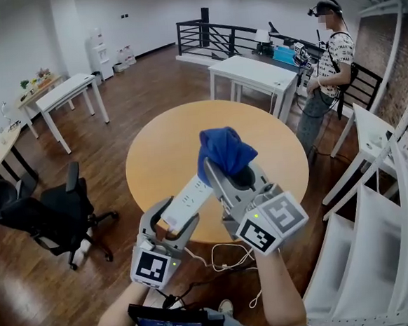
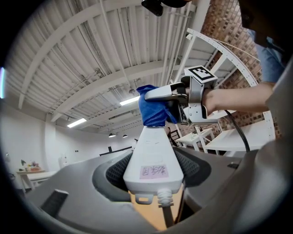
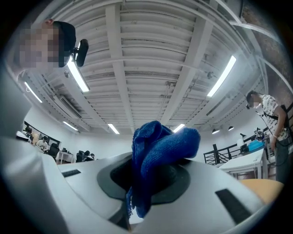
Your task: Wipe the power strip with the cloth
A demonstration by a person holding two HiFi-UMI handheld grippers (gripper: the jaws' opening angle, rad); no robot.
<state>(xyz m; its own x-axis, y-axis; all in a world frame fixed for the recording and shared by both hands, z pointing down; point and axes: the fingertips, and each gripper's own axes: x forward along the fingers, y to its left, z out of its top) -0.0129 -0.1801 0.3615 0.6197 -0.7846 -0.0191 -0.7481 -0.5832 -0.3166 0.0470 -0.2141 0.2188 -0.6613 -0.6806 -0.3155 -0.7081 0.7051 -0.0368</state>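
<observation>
The round wooden table (image 1: pixel 154 149) spreads smooth and tan across the middle of the scene. Above its near edge, the left gripper (image 1: pixel 170 223) is clamped on the cord end of the power strip (image 1: pixel 187 199), a long white bar of hard plastic pointing far and right. The right gripper (image 1: pixel 236 174) pinches the cloth (image 1: pixel 224 149), a soft blue knitted bunch, which rests on the strip's far end. Wiping appears under way. The next move likely calls for drawing the cloth nearer along the strip's face under light pressure.

The head view looks steeply down on the round wooden table (image 1: pixel 154 152). Both gripper views look closely along their own jaws; all three share the blue knitted cloth (image 1: pixel 225 150).
</observation>
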